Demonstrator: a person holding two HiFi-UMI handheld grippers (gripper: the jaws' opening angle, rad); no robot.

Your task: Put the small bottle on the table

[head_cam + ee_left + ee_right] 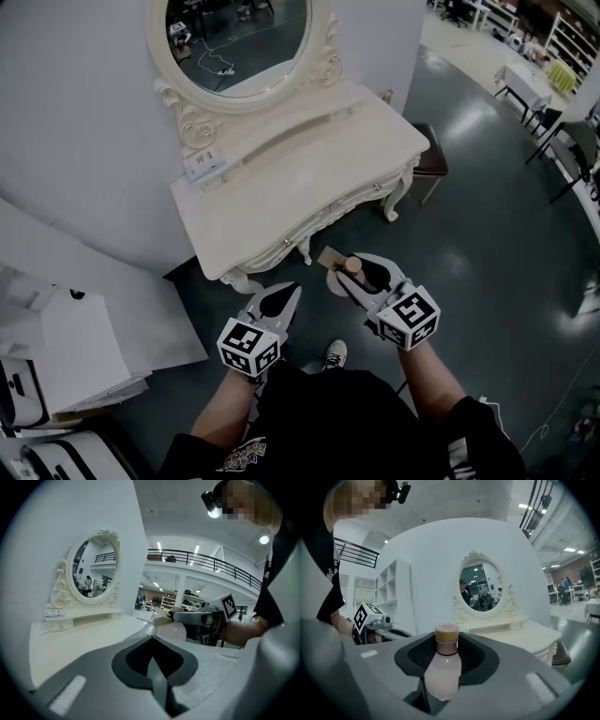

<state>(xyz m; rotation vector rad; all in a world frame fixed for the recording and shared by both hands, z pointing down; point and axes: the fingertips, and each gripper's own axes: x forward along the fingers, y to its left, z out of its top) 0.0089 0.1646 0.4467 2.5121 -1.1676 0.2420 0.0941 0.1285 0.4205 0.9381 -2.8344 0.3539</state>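
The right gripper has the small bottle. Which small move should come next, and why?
Probably carry the right gripper forward toward the table. Its jaws are closed on the small bottle, which is in front of the table's front edge, over the floor and not yet above the tabletop.

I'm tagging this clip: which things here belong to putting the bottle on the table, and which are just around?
Part of the job:
- bottle
- right gripper, shut on the bottle
- table

Just around:
- left gripper, shut, empty
- mirror
- small sign on the table
- stool beside the table
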